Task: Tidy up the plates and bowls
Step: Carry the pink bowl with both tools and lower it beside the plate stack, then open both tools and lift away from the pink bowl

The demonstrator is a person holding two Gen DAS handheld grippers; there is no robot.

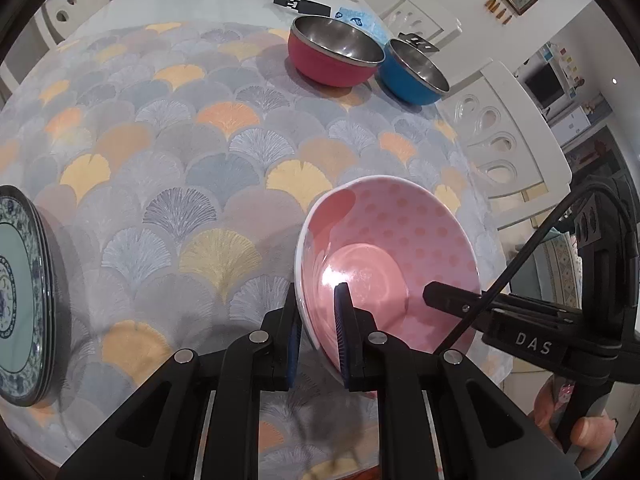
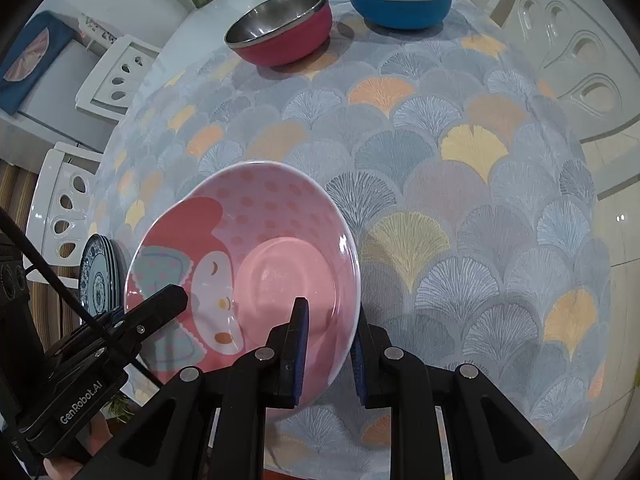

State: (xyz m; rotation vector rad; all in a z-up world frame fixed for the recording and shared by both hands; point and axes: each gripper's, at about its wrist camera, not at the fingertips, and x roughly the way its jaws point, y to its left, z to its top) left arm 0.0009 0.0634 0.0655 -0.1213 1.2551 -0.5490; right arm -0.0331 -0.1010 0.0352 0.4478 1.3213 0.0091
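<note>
A: Nearest item, left wrist view: left gripper [image 1: 318,336], black with blue pads, jaws closed down on the rim of the pink bowl [image 1: 384,264], one finger outside the wall, one inside.

B: Bowl's condition?

A: Tilted, raised off the tablecloth [image 1: 168,152], at about 1 o'clock from the fingers. Polka dots inside, cartoon face printed on one wall.

B: Second holder?

A: Right gripper [image 2: 330,348], likewise narrowed onto the pink bowl's [image 2: 256,248] opposite rim, one pad inside, one outside. Bowl sits at 11 o'clock in that view. The left gripper [image 2: 160,304] shows there at 8 o'clock.

B: Other stock?

A: Red bowl [image 1: 334,56], steel-lined, upright at 12 o'clock on the far cloth; blue bowl [image 1: 414,74], steel-lined, just beside it at 1 o'clock, whether touching I cannot tell. Stack of blue-and-white plates [image 1: 22,288] at 9 o'clock, at the table edge. White chairs [image 1: 496,140] around the table.
</note>
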